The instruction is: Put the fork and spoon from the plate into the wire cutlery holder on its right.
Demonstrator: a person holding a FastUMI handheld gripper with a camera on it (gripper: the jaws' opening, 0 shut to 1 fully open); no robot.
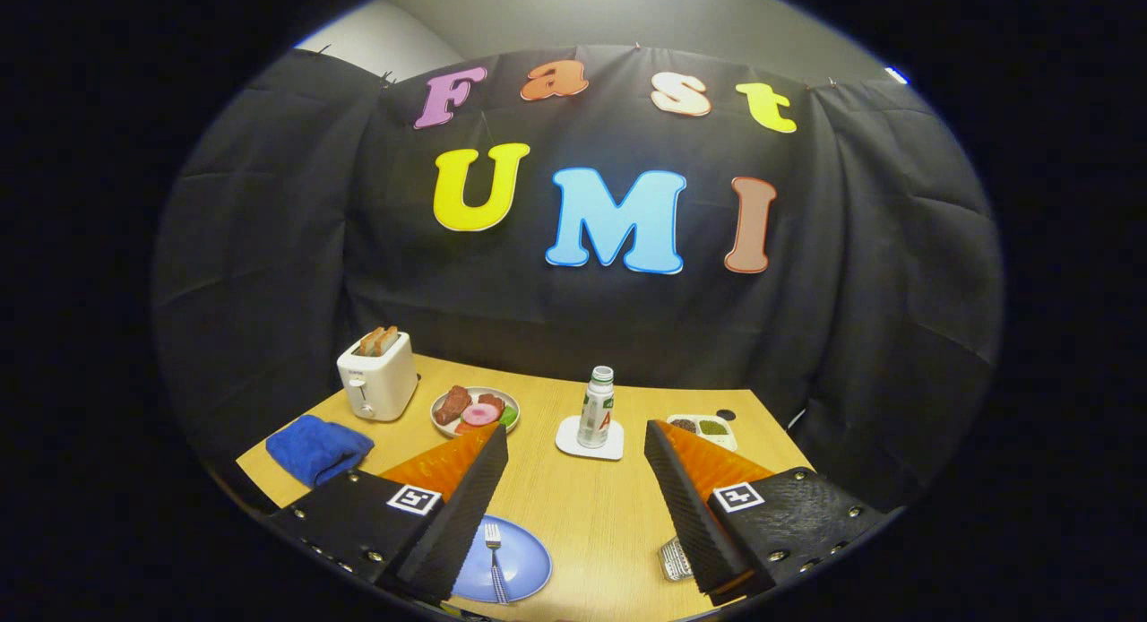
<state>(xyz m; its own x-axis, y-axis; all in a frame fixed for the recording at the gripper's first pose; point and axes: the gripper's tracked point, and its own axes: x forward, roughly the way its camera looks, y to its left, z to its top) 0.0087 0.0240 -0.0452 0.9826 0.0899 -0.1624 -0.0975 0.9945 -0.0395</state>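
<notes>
**Fingers spread wide above the table, nothing held**

Gripper point(576, 452) fingers are seen parted widely, with only bare wooden table point(591, 514) between them. A blue plate point(520, 568) is partly covered by the left finger, and a fork point(494, 555) is seen lying on it; no spoon can be made out. A wire cutlery holder point(674, 559) is glimpsed beside the right finger, mostly hidden. Beyond the fingers, a white toaster point(377, 380) with bread and a blue cloth point(315, 447) are placed on the left, a plate of food point(475, 410) further in, a bottle point(596, 409) upright on a white coaster point(589, 443), and a small dish point(703, 427) to the right.
</notes>
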